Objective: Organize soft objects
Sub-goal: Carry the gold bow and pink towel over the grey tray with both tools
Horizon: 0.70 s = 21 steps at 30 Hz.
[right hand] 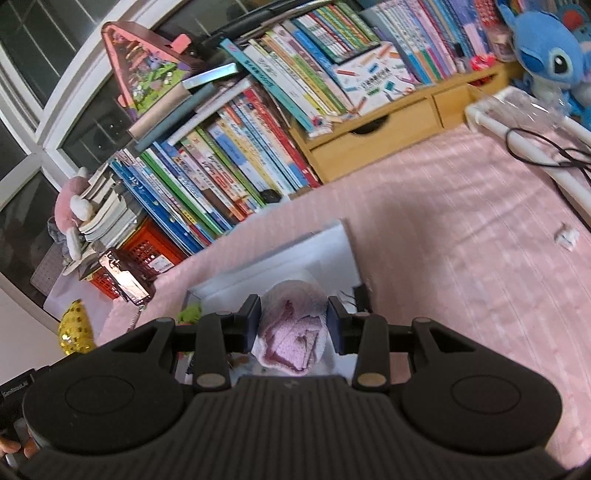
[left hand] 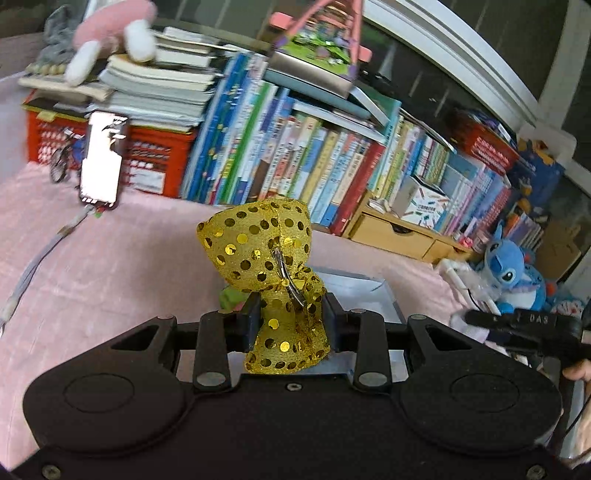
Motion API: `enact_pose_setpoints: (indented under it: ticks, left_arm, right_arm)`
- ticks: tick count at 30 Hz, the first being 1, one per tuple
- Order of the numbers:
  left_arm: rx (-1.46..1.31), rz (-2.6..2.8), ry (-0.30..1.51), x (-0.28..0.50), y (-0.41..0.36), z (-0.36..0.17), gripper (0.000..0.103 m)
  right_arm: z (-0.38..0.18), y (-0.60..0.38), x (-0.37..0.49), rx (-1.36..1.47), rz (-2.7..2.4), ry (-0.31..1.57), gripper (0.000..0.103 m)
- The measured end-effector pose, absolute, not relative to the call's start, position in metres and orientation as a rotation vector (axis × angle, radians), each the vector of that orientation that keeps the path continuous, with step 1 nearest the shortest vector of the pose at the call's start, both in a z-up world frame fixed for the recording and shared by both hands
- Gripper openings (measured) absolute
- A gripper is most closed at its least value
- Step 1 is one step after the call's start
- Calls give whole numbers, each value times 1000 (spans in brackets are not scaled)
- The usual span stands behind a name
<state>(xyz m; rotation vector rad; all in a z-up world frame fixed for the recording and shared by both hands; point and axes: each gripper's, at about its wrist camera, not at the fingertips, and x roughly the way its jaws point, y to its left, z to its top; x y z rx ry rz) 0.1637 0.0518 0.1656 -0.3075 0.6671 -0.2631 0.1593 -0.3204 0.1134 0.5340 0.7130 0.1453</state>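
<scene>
At frame centre, my left gripper (left hand: 291, 317) clamps a gold sequined bow (left hand: 273, 273); my right gripper (right hand: 293, 325) pinches a pink knitted bundle (right hand: 293, 334) above a white box (right hand: 295, 251).

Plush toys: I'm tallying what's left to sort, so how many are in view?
2, perhaps more hidden. A blue Stitch plush sits at the bed's right edge beside the wooden drawers; a pink-and-white plush lies atop the book stack.

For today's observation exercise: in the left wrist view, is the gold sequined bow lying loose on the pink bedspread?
No. The gold sequined bow is pinched between the fingers of the left gripper, held up above the pink bedspread.
</scene>
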Motion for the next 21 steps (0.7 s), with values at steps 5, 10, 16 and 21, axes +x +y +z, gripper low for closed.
enact_pose_setpoints:
  ticks: [5, 10, 16, 21]
  left_arm:
    - [-272, -283, 688, 180, 31, 168, 32]
    - [-221, -280, 710, 196, 14, 167, 32]
    - [-153, -259, 732, 218, -4, 163, 32]
    - [-107, -240, 745, 236, -18, 159, 32]
  right_arm:
    - [121, -306, 175, 503, 167, 710, 43]
    - [123, -289, 188, 466, 187, 722, 43]
    - [124, -270, 200, 409, 211, 732, 43]
    - [127, -257, 211, 373, 239, 727, 43]
